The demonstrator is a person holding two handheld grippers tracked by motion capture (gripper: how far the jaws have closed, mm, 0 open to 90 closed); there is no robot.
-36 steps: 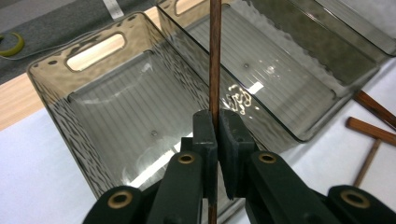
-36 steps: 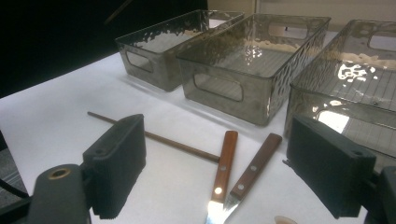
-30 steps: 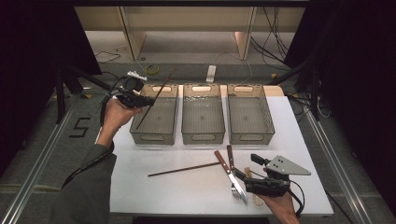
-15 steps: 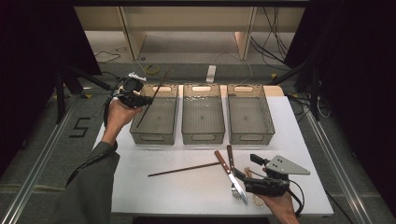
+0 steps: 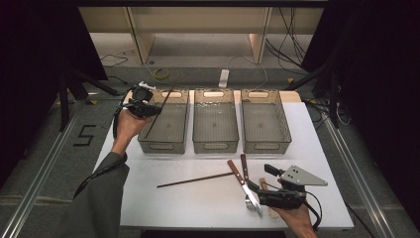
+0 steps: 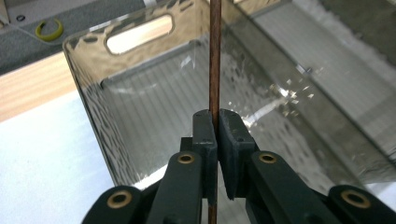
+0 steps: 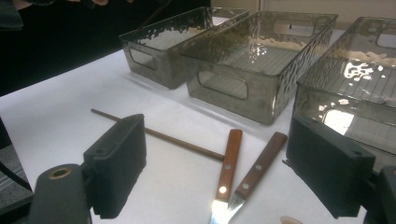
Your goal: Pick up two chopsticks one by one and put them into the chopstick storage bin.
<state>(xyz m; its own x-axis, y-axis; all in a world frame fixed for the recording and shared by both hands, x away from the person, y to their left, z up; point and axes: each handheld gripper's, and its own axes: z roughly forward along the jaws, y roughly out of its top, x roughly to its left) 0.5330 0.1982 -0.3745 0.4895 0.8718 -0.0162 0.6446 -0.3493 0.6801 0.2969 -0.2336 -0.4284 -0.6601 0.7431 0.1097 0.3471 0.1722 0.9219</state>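
Over the left bin, high view: left gripper [image 5: 140,105] grips a thin brown stick [image 5: 159,111] slanting into the left bin [image 5: 166,144]; stick could catch the rim and twist loose.
Left gripper view: jaws clenched on the stick [image 6: 214,56]; narrow hold, may slip.
Right gripper view: jaws released, wide apart above knife handles [image 7: 229,161]; second stick [image 7: 159,135] could be nudged.
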